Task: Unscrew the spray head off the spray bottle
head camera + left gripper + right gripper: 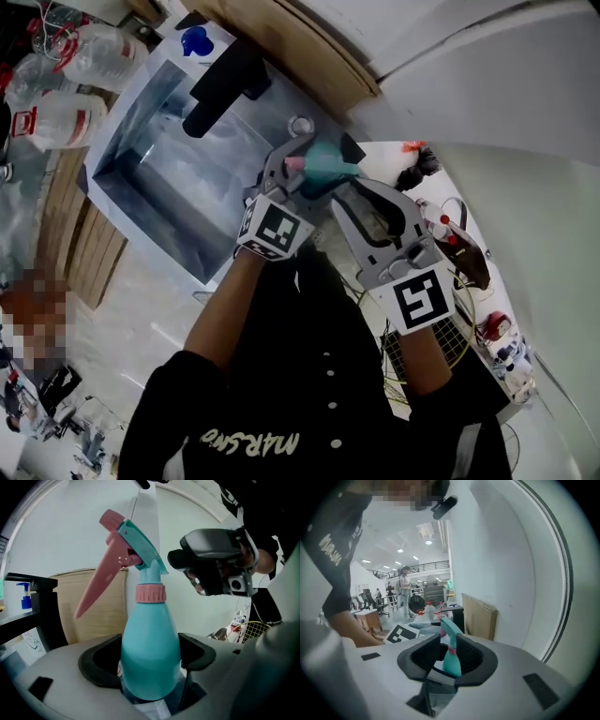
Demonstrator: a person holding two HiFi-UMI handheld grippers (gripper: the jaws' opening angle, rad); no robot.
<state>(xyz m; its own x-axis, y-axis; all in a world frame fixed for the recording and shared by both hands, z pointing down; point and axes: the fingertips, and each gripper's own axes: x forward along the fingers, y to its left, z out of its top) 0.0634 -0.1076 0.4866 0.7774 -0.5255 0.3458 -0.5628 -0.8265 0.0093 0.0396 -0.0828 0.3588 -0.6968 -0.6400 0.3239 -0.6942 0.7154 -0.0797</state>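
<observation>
A teal spray bottle (150,653) with a pink collar (150,594) and a teal-and-pink spray head (136,545) stands upright in my left gripper (150,660), whose jaws are shut on the bottle's body. In the head view the bottle (328,167) is held up in front of me by the left gripper (291,173). My right gripper (361,192) hovers just right of the spray head, apart from it. In the right gripper view its jaws (447,656) stand partly open, and the bottle (451,660) shows through the gap farther off, with no pad pressing on it.
A large glass tank (169,159) with a black fitting (225,84) on it stands ahead to the left. Clear water jugs (66,84) lie beyond it. A wire basket (441,347) and small clutter sit on the right. A cardboard sheet (103,606) leans on the white wall.
</observation>
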